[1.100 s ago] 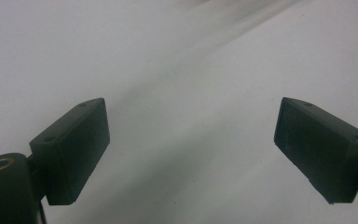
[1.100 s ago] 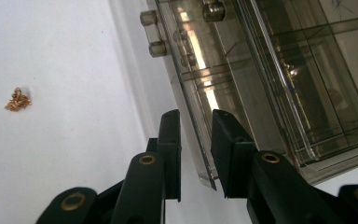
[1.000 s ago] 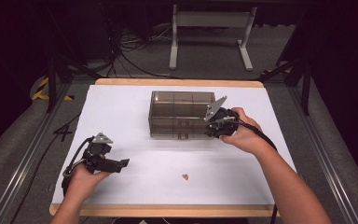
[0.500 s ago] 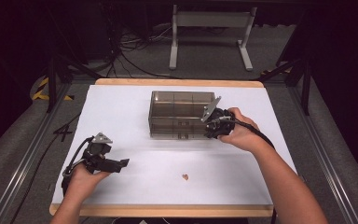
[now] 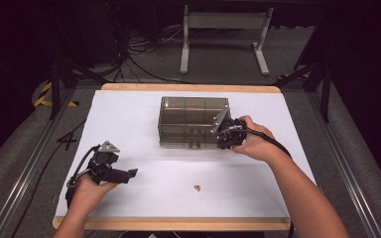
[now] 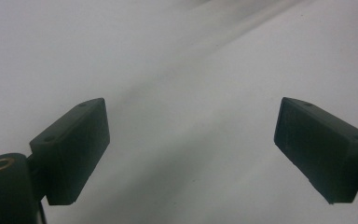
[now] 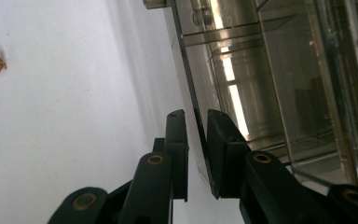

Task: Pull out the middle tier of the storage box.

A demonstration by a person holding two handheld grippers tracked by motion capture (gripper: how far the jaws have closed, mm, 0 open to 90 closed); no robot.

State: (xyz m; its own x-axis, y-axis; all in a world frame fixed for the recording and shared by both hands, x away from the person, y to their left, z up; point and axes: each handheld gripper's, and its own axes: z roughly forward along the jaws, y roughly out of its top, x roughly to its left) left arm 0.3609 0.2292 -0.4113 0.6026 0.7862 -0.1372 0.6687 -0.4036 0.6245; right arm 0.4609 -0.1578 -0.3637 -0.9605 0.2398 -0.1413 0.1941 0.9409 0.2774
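Smoked clear box (image 5: 193, 124) stood at table (image 5: 129, 114) centre, right gripper (image 7: 196, 140) at its four o'clock corner, jaws just closing around front wall, left gripper (image 6: 191, 140) at eight o'clock, spread wide, nothing between.

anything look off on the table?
One thing: a small coppery tangle lies loose on the white table, apart from the clear box. It is too small to identify. The box sits upright; nothing is spilled.
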